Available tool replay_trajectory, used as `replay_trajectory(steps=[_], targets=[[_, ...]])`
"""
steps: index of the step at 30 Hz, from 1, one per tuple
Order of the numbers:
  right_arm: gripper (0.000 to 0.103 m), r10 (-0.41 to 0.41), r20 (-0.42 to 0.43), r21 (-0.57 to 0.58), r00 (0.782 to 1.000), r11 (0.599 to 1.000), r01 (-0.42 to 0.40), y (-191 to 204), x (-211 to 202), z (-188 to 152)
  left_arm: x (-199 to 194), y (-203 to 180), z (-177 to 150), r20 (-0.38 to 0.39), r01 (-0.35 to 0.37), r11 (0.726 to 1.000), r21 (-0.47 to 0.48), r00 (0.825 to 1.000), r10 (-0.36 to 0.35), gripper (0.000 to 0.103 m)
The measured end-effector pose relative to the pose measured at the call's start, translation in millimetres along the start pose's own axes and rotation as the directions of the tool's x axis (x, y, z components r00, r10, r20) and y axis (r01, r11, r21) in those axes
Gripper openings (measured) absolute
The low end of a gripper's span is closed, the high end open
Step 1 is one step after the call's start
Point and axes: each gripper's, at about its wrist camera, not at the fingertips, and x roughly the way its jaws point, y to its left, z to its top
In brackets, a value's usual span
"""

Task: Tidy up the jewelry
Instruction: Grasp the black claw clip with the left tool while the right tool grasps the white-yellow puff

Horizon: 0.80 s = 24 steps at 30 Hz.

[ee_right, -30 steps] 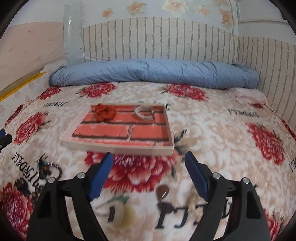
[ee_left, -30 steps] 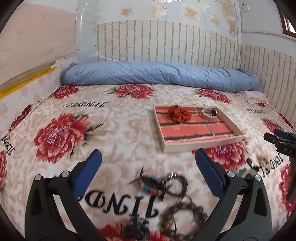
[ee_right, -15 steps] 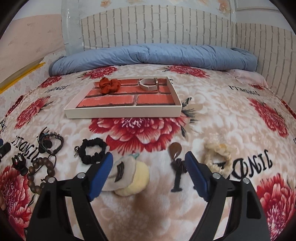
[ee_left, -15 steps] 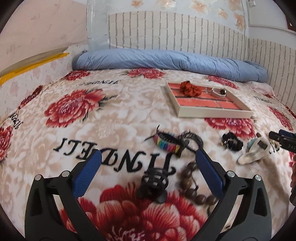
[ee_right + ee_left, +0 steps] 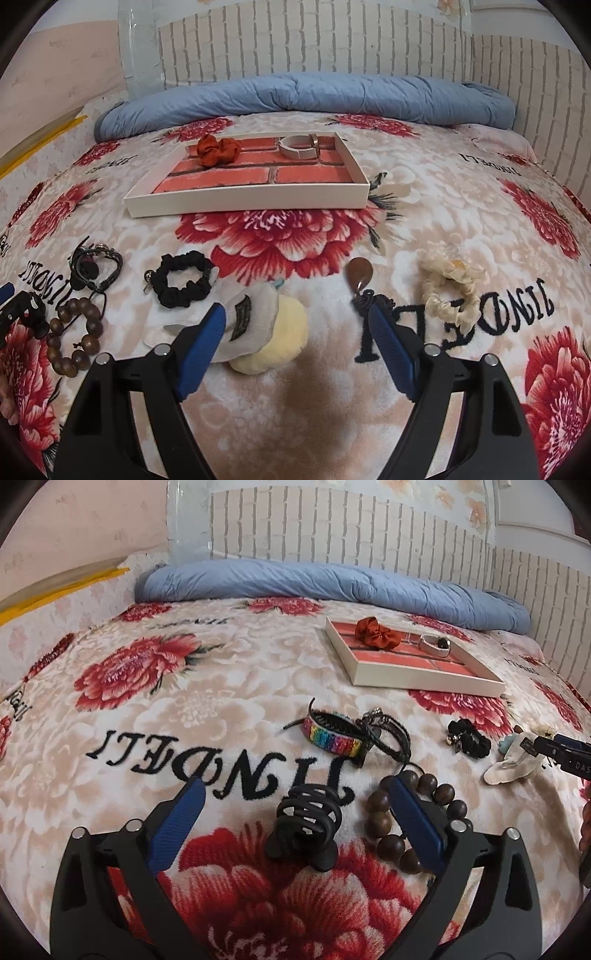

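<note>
— Where's the jewelry?

— Mostly loose on the flowered bedspread (image 5: 461, 192). A black claw clip (image 5: 306, 821) lies between the fingers of the left tongs (image 5: 293, 821), with a wooden bead bracelet (image 5: 406, 814) partly behind the right finger. Beyond them lie a rainbow band (image 5: 332, 736) and a black cord bracelet (image 5: 388, 731).

— Are the left tongs gripping the clip?

— No. They have just been closing a little, but the pads stand clear of it, released.

— And the right tongs (image 5: 295, 334)?

— Spread wide, grasping nothing, over a white and yellow puff (image 5: 266, 332). A black scrunchie (image 5: 183, 278) lies to its left, a brown pendant (image 5: 360, 273) and a cream scrunchie (image 5: 448, 291) to its right.

— The tray (image 5: 251, 203)?

— Farther up the bed, holding a red scrunchie (image 5: 218, 149) and a pale cuff (image 5: 299, 147). A blue quilt (image 5: 306, 98) lies rolled along the brick-pattern wall.
</note>
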Motion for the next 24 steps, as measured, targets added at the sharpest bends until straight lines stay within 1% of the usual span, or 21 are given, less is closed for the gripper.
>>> replay_trajectory(steps=[3, 6, 11, 14, 16, 18, 22, 24], targets=[[0.078, 0.000, -0.012, -0.005, 1.000, 1.000, 0.000, 2, 4, 0, 6, 4, -1, -0.027, 0.017, 1.000, -0.020, 0.999, -0.017, 0.084], [0.078, 0.000, -0.032, -0.003, 0.999, 1.000, -0.001, 3, 10, 0, 10, 6, -1, -0.044, 0.030, 0.999, -0.034, 0.999, -0.032, 0.081], [0.078, 0.000, -0.082, -0.015, 0.997, 1.000, -0.001, 8, 23, -1, 14, 5, -3, -0.059, 0.046, 0.999, -0.028, 0.997, -0.048, 0.074], [0.077, 0.011, -0.092, -0.007, 0.996, 1.000, -0.011, 8, 27, -1, 15, 5, -3, -0.067, 0.055, 0.998, -0.029, 0.996, -0.056, 0.070], [0.073, 0.019, -0.100, -0.005, 0.995, 1.000, -0.020, 8, 29, -1, 17, 5, -3, -0.076, 0.061, 0.998, -0.032, 0.995, -0.063, 0.066], [0.068, 0.035, -0.109, 0.000, 0.993, 0.999, -0.035, 8, 32, -1, 20, 5, -3, -0.088, 0.066, 0.997, -0.033, 0.994, -0.069, 0.059], [0.063, 0.059, -0.117, 0.014, 0.991, 0.998, -0.058, 8, 34, 0, 22, 5, -4, -0.103, 0.067, 0.997, -0.033, 0.992, -0.070, 0.056], [0.057, 0.073, -0.122, 0.023, 0.990, 0.997, -0.071, 9, 35, 0, 24, 4, -4, -0.110, 0.064, 0.997, -0.031, 0.992, -0.067, 0.054]])
